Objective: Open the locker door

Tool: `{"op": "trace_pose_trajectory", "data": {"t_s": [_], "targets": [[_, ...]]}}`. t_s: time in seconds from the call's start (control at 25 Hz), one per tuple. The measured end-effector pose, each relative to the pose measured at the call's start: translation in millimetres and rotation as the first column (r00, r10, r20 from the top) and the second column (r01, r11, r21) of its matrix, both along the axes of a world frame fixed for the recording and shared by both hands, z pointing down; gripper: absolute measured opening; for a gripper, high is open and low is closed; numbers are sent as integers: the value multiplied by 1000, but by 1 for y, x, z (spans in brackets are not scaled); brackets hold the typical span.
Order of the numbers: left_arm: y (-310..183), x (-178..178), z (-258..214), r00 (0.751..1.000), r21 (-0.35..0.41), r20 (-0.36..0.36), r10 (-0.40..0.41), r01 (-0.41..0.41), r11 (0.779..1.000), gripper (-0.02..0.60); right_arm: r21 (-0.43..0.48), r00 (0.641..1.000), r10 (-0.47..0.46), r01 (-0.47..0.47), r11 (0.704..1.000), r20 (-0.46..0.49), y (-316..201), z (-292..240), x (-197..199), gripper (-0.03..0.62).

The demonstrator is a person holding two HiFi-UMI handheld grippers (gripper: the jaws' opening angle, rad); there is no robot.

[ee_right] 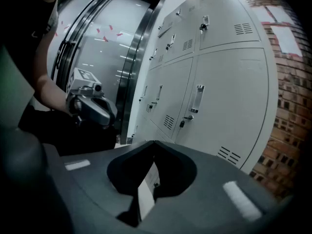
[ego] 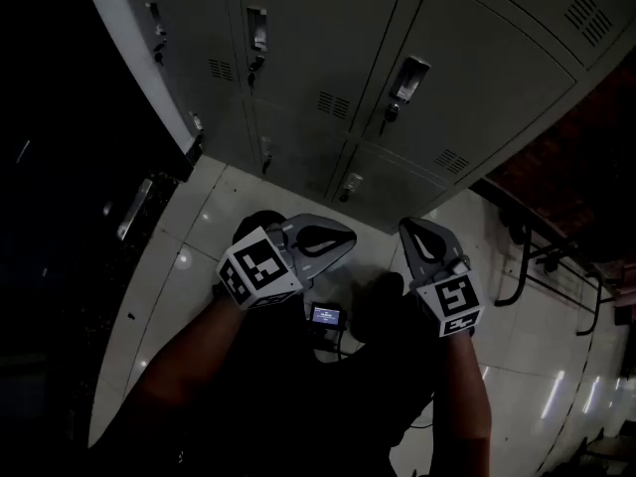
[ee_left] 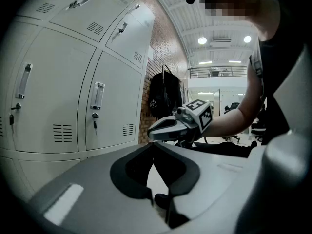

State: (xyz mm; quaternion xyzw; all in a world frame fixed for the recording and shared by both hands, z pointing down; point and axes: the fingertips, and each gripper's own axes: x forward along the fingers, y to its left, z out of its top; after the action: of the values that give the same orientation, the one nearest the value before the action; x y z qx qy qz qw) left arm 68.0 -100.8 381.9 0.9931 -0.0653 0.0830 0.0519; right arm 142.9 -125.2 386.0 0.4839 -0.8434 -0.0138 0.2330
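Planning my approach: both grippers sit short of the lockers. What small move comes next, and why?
Probably open the right gripper and lift it toward the handle on the nearest locker door: its jaws are together, empty, and the door is closed and not yet touched.

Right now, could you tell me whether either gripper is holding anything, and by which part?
Nothing is held. The left gripper and the right gripper are both shut and empty, short of the pale grey metal locker doors.
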Motion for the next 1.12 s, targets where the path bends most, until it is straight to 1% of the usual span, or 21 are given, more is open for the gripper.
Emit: {"op": "trace_pose_trajectory", "data": {"t_s": [0.12,0.16,0.24,0.32,0.48,0.56,0.64,0.68,0.84,1.0,1.12], "targets": [[-1,-2,-1,1000,2,-7,6,-6,1000,12,20,998,11,-9,1000,-68,-27,-6,-2,3],[-1,-2,-2,1000,2,-8,8,-8,1000,12,25,997,11,-9,1000,-81,-35,-8,-3,3],[-1,-2,-3,1000,6,-12,11,-11,1000,12,29,995,10,-7,1000,-96,-52,-12,-4,23],[-1,-3,-5,1000,10,-20,12,-11,1000,12,31,992,15,-11,999,-127,-67,-13,-4,23],[-1,-3,-7,1000,11,-29,11,-10,1000,12,35,973,42,-35,999,-225,-96,-9,-2,23],[0,-3,-8,999,9,-35,13,-13,1000,12,46,957,63,-53,998,-284,-110,-8,0,23],[0,-2,-8,999,6,-40,14,-13,1000,12,66,928,87,-68,996,-363,-125,-8,3,33],[-1,-3,-7,999,2,-40,12,-12,1000,12,79,908,100,-75,994,-408,-133,-8,4,44],[-1,-4,-7,999,-6,-34,7,-7,1000,12,137,813,151,-88,987,-563,-160,-13,9,54],[-1,-4,-10,999,-1,-47,11,-11,1000,12,176,728,155,-48,983,-668,-179,-19,6,64],[-1,-5,-11,999,-5,-51,9,-9,1000,11,190,655,155,-18,982,-739,-187,-19,5,76]]}}
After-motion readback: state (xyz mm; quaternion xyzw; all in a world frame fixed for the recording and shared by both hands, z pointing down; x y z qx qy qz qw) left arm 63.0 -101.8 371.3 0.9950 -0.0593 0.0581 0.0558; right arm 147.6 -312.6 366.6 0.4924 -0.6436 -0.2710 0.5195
